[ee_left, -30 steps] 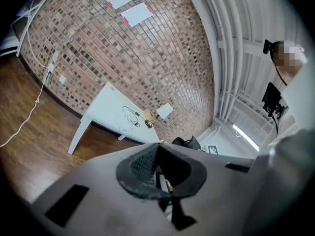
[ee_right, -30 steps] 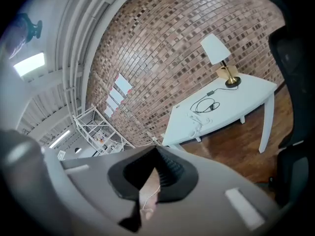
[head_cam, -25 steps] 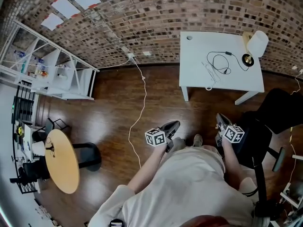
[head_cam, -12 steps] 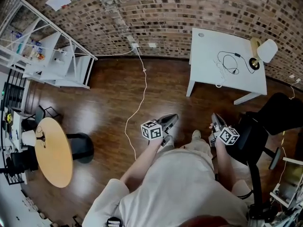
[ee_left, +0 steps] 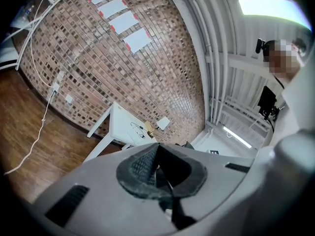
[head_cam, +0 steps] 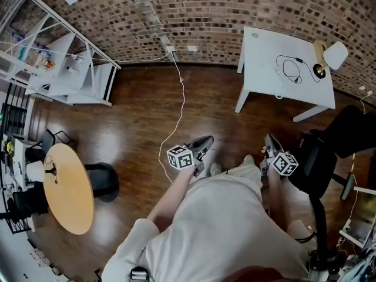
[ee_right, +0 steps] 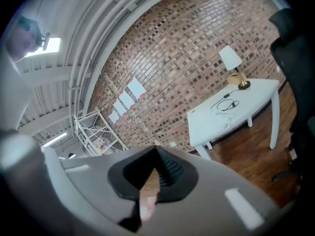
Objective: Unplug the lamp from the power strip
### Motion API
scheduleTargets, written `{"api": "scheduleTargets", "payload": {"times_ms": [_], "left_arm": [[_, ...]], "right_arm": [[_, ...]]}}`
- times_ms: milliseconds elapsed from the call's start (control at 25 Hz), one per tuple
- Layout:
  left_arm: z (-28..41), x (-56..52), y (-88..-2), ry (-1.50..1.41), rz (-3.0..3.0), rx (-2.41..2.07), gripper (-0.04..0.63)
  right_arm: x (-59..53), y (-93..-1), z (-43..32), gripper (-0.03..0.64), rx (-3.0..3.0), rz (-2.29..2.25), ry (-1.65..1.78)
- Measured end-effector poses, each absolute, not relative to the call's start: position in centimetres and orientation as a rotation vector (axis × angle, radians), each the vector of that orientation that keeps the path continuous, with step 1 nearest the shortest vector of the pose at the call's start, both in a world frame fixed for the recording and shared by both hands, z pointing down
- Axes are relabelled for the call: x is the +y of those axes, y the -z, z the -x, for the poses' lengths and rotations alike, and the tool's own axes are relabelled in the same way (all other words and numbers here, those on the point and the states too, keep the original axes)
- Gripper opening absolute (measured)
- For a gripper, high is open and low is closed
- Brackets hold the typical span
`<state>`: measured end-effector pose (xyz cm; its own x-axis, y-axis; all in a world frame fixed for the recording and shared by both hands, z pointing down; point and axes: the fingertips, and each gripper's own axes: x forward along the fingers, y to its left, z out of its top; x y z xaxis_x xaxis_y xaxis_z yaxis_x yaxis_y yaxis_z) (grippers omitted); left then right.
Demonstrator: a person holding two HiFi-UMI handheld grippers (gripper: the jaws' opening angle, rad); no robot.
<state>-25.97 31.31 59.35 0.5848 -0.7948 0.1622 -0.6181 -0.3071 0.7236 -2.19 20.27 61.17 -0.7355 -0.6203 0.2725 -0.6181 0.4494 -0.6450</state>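
The lamp (head_cam: 330, 56), with its white shade and brass foot, is stood at the far right corner of a white table (head_cam: 262, 50) set against the brick wall (head_cam: 235, 7); from its foot a black cord (head_cam: 289, 69) is laid in loose loops over the tabletop. The power strip cannot be told apart from the white surface at this range. In the right gripper view the lamp (ee_right: 230, 59) is seen upright on the same table (ee_right: 206, 119), and in the left gripper view it is seen small and far off (ee_left: 161, 123). A black chair (head_cam: 351, 138) is placed just beside the table's near right corner. A thin white cable (head_cam: 181, 93) is run from a wall socket (head_cam: 171, 50) down across the dark wooden floor (head_cam: 135, 119). At the left a white shelf rack (head_cam: 67, 72) is leaned by the wall, and a round wooden table (head_cam: 69, 190) is stood nearer. The left gripper (head_cam: 205, 141) and the right gripper (head_cam: 269, 141) are held low in front of the person, over the floor and well apart from the table. The jaws of each are seen pressed together, with nothing gripped between them (ee_left: 157, 150) (ee_right: 156, 152)
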Motion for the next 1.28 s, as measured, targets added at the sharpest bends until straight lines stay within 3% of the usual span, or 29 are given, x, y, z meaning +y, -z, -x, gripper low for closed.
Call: {"api": "scheduleTargets", "payload": {"times_ms": [320, 640, 1040, 1280], "left_arm": [[23.4, 30.1, -55.6, 0.32, -2.223, -0.976, -0.002], [12.7, 26.1, -54.7, 0.262, -2.291, -0.779, 0.002], [5.7, 22.4, -54.8, 0.157, -2.199, -0.929, 0.003], [3.9, 22.3, -55.3, 0.144, -2.176, -0.957, 0.003]], "right_arm": [[19.4, -56.3, 0.3, 0.002, 2.735, 1.219, 0.887], [18.8, -56.5, -7.7, 0.002, 2.614, 1.391, 0.941], [16.8, -56.0, -15.8, 0.002, 2.826, 1.468, 0.728], [15.8, -57.8, -16.9, 0.0, 2.779, 1.514, 0.832]]}}
